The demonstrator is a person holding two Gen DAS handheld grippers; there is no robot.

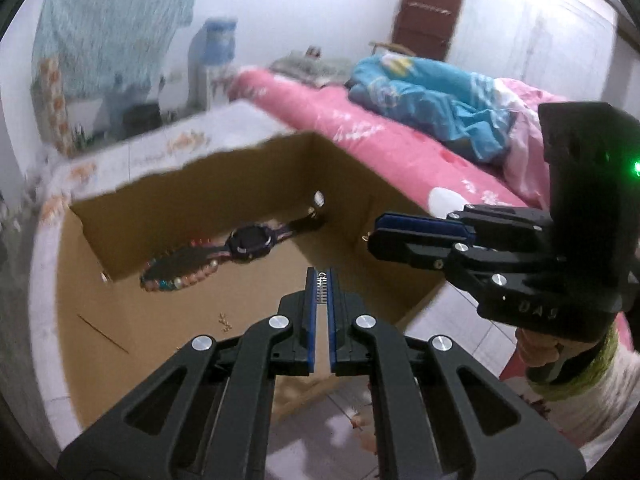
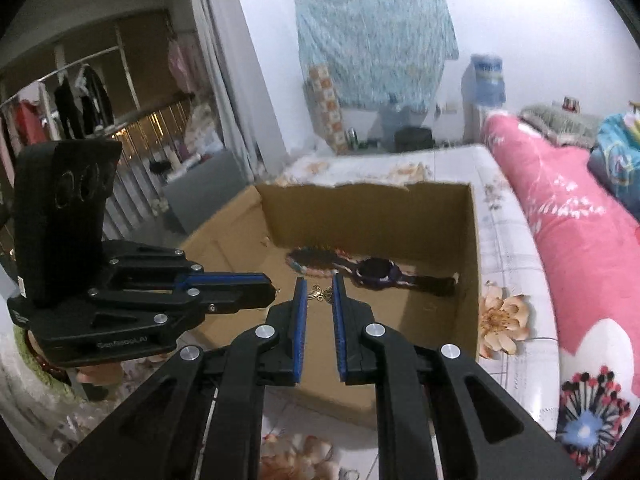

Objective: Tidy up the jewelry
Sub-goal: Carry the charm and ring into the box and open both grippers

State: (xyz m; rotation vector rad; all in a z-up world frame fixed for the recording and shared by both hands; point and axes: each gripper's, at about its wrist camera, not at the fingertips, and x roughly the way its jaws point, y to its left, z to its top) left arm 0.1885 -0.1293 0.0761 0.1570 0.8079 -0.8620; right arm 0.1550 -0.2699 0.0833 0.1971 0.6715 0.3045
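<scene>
An open cardboard box point(image 1: 180, 208) point(image 2: 360, 212) stands on a floral-covered table. On its floor lie a dark watch point(image 1: 248, 244) point(image 2: 376, 270) and a ring of coloured beads, a bracelet point(image 1: 180, 276) point(image 2: 312, 260). My left gripper point(image 1: 322, 280) point(image 2: 270, 290) hangs over the box, shut on a small silver piece of jewellery point(image 1: 321, 288) pinched at its tips. My right gripper point(image 2: 319, 282) point(image 1: 374, 236) is beside it over the box's near side. Its pads hold a small gold butterfly pendant point(image 2: 320, 294) by the wings.
The floral tablecloth point(image 2: 512, 280) surrounds the box. A bed with a pink cover point(image 1: 360, 128) point(image 2: 560, 220) and a blue blanket point(image 1: 432, 96) runs along the table's right side. A water dispenser point(image 2: 484, 92) stands by the far wall. A person's hand point(image 1: 536, 350) grips the right tool.
</scene>
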